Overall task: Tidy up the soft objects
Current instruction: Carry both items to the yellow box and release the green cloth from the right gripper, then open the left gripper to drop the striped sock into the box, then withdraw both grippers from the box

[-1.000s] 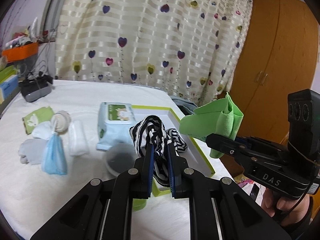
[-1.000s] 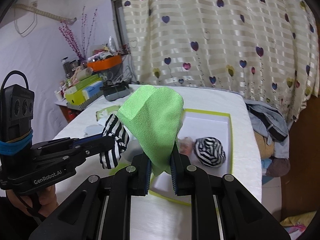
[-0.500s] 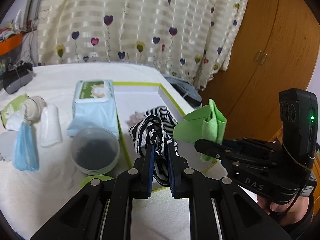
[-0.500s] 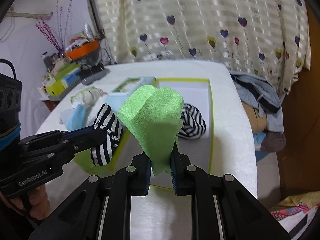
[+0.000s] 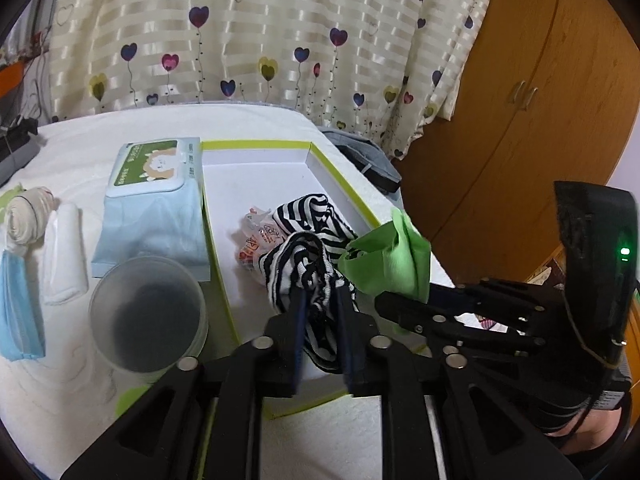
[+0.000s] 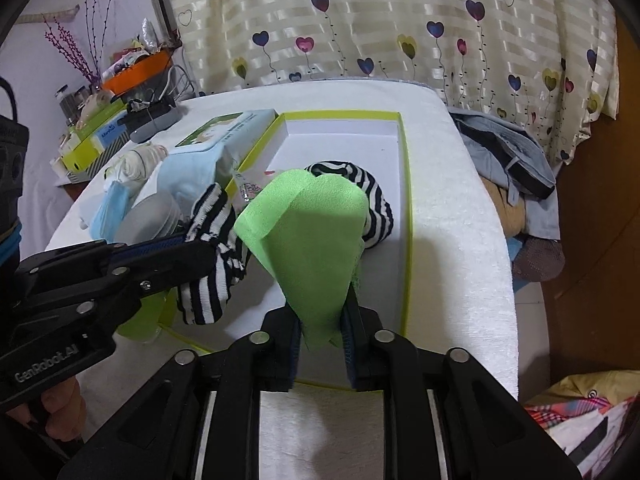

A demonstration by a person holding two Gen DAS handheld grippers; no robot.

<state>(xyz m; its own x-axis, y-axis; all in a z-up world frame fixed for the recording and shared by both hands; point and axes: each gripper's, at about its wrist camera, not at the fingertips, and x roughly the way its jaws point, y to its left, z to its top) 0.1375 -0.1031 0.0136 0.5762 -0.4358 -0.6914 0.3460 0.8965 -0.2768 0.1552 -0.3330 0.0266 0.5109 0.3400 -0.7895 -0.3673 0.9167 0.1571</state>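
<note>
My left gripper [image 5: 320, 304] is shut on a black-and-white striped sock [image 5: 298, 270] and holds it over the near end of the white box with a lime rim [image 5: 256, 145]. The held sock also shows in the right wrist view [image 6: 212, 236]. My right gripper [image 6: 320, 312] is shut on a green cloth [image 6: 308, 232], held just right of the sock, over the box [image 6: 404, 168]. The cloth also shows in the left wrist view [image 5: 388, 264]. A second striped sock [image 5: 316, 210] and a crinkled plastic packet [image 5: 252, 240] lie inside the box.
Left of the box lie a wet-wipes pack [image 5: 154, 196], a clear round container [image 5: 148, 316], a white rolled cloth [image 5: 64, 256], a blue face mask [image 5: 18, 304] and a beige roll [image 5: 26, 216]. Clothes [image 6: 508, 160] are piled right of the bed. A wooden wardrobe [image 5: 520, 80] stands beyond.
Both grippers have moved forward and lower over the box with their loads still held. The box and the sock inside it now look closer.
</note>
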